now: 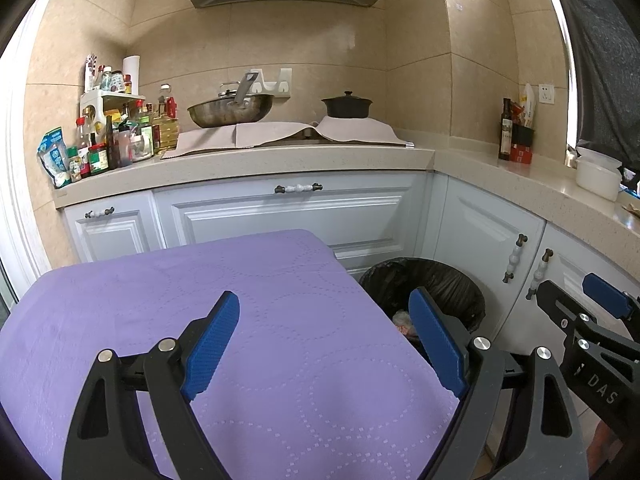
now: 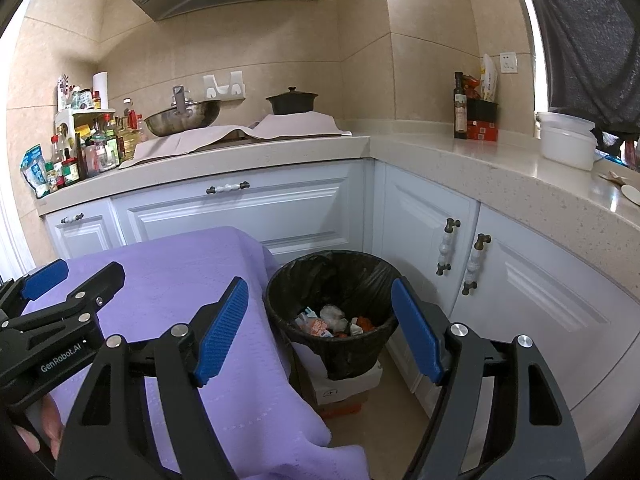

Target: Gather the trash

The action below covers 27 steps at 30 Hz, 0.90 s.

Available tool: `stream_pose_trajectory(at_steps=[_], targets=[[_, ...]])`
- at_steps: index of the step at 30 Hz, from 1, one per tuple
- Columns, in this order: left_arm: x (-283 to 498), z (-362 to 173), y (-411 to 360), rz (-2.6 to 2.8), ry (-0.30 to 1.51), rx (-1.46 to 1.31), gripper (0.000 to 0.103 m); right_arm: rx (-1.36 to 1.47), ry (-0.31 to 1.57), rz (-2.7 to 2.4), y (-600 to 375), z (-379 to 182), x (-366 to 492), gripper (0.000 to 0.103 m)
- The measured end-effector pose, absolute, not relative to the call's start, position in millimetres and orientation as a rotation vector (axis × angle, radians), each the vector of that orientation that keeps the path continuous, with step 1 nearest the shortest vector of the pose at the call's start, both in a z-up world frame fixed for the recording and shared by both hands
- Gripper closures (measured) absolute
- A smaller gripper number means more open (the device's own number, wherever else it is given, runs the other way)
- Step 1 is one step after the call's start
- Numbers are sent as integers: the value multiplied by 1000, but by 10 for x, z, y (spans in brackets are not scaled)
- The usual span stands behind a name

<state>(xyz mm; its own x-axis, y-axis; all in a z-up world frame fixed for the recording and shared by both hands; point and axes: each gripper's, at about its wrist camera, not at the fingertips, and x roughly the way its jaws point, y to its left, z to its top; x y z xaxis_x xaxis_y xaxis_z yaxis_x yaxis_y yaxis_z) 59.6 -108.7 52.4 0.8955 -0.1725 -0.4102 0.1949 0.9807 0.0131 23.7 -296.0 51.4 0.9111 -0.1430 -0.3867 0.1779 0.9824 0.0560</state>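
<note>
Left gripper [image 1: 324, 336]: we see its blue pads spread wide with nothing between them, over the purple cloth [image 1: 224, 320].
Right gripper [image 2: 320, 330]: jaws apart too, pinching nothing — it hangs over the cloth's edge.
Bin [image 2: 280, 304]: black-lined, on the floor at our one o'clock in the right wrist view, just beside the cloth-covered table.
Trash [image 2: 332, 320]: crumpled wrappers and paper lie at the bin's bottom.
Counter [image 2: 248, 156]: at twelve o'clock — a wok [image 2: 182, 118] and a black pot [image 2: 292, 104].

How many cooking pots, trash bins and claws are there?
Cooking pots: 2, the wok and the black pot
Trash bin: 1
Claws: 2, the left claw and the right claw
Total: 5
</note>
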Motion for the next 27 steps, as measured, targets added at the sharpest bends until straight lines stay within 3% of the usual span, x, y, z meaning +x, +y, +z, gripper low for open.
stream_pose_trajectory(at_steps=[27], targets=[[583, 524, -1074, -192, 420, 55, 19, 87, 394, -163, -2954, 515, 247, 31]])
